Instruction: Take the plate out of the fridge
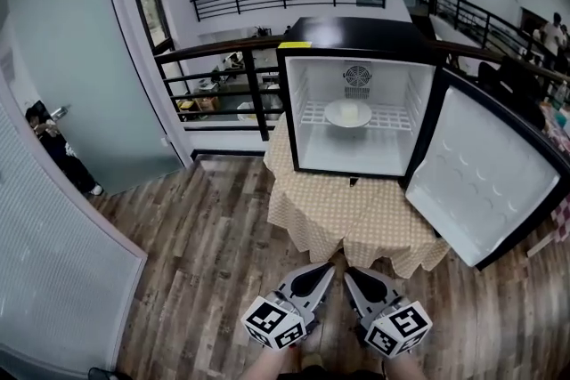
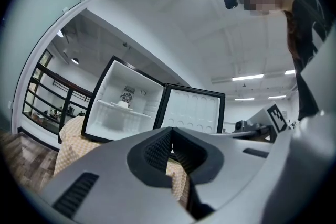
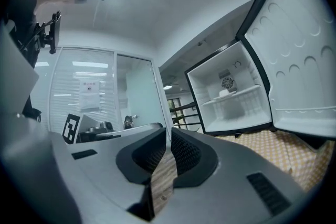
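Office landing with a cloth-draped counter.
A checked cloth point(image 1: 356, 209) hangs over the counter's edges onto a plank floor point(image 1: 214, 245). A black railing point(image 1: 223, 84) runs behind. A frosted glass door point(image 1: 62, 58) stands at the left, with a person point(image 1: 53, 147) beside it.

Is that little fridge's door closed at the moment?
No, the fridge door hangs swung wide open to the right, and the plate on the wire shelf inside is in plain view.
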Available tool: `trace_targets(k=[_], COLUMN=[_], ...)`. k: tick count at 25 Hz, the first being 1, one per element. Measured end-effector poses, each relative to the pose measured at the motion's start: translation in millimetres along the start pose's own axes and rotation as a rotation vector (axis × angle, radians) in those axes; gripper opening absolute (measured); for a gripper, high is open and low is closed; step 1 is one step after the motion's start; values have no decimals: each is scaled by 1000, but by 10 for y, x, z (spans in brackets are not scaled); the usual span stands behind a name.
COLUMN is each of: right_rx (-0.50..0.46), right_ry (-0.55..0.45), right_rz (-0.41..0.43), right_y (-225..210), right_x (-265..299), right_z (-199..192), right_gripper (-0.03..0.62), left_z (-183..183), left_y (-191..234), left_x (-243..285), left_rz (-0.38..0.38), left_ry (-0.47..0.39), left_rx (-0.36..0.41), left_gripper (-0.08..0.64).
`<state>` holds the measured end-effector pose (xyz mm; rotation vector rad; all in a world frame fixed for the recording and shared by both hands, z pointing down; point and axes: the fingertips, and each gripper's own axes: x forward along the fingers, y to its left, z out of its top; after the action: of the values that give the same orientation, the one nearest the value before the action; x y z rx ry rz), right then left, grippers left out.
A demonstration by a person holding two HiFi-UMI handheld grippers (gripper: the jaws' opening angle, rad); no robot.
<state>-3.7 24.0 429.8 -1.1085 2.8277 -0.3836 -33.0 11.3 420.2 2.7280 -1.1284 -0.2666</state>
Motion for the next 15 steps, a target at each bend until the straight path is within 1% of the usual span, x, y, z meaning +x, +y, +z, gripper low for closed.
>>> trace_targets(k=[4, 8, 11, 15], right_rx=[2, 38, 48, 60], right_ry=[-6, -10, -8, -4], right_rz=[-40, -79, -92, -88], right_y=[-67, -249, -389, -566], right_x=[167, 244, 361, 604], right_z=[-17, -30, -12, -6], right_gripper=[49, 49, 49, 49], left_z=[-26, -80, -86, -90], left_y=[201, 318, 426, 631], left_x=[43, 139, 259, 441], left_rz=[-13, -22, -32, -33], left_ry=[7, 12, 14, 22], left_rx=[-9, -34, -40, -40], left_gripper=[9, 9, 9, 9])
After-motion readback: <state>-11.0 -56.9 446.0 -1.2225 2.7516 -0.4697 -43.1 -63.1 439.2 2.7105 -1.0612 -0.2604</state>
